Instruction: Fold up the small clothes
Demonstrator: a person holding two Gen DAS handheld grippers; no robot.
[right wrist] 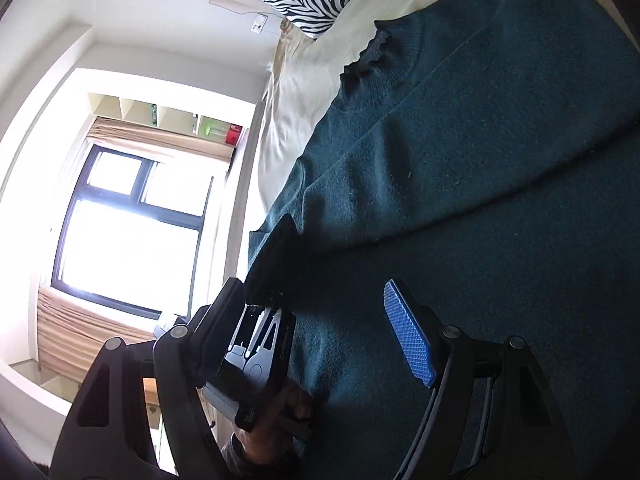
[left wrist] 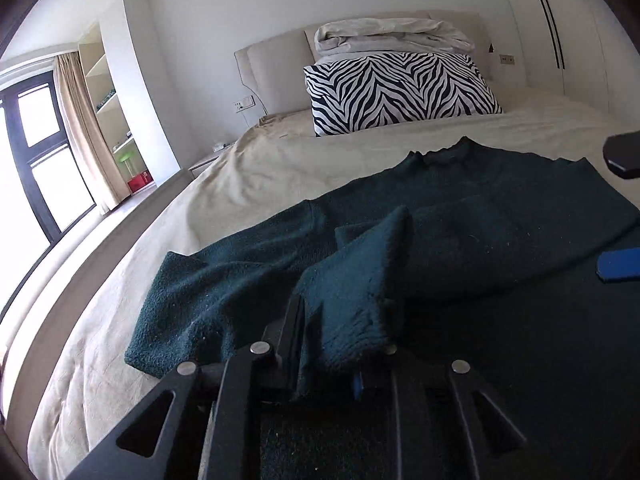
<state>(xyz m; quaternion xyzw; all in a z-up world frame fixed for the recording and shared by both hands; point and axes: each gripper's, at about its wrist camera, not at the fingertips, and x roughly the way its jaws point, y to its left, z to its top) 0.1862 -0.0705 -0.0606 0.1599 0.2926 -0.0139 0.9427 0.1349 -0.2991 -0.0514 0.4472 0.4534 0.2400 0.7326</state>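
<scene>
A dark green sweater (left wrist: 460, 200) lies spread on the bed (left wrist: 260, 168), its neck toward the zebra pillow (left wrist: 400, 88), and the step in hand looks like folding a sleeve in over the body. The left gripper (left wrist: 340, 320) has the sleeve cuff (left wrist: 352, 300) between its jaws, which stand narrowly apart; the cloth fills the gap, and the grip looks light rather than tight, so whether the pads are pressing on it cannot be told for sure. The cuff is lifted and carried over the chest of the sweater, with the rest of the sleeve trailing back toward the window side of the bed.

The right gripper (right wrist: 340, 292) hovers over the sweater's body with its jaws well apart and nothing between them; only flat knit shows in the gap.

The next move probably calls for laying the cuff down flat across the chest and letting it go, then smoothing the fold so the sleeve sits straight. The right gripper is placed to pin the body or to take up the other side.

The left wrist view shows the whole layout: the collar (left wrist: 448, 152), the folded blanket (left wrist: 392, 36) on top of the pillow, the raised cuff, and the tips of the right gripper at the right edge. The right wrist view, rolled on its side, shows what the other cannot: the left gripper's body from outside and the hand (right wrist: 276, 412) holding it, plus a close look at the shoulder seam.
</scene>
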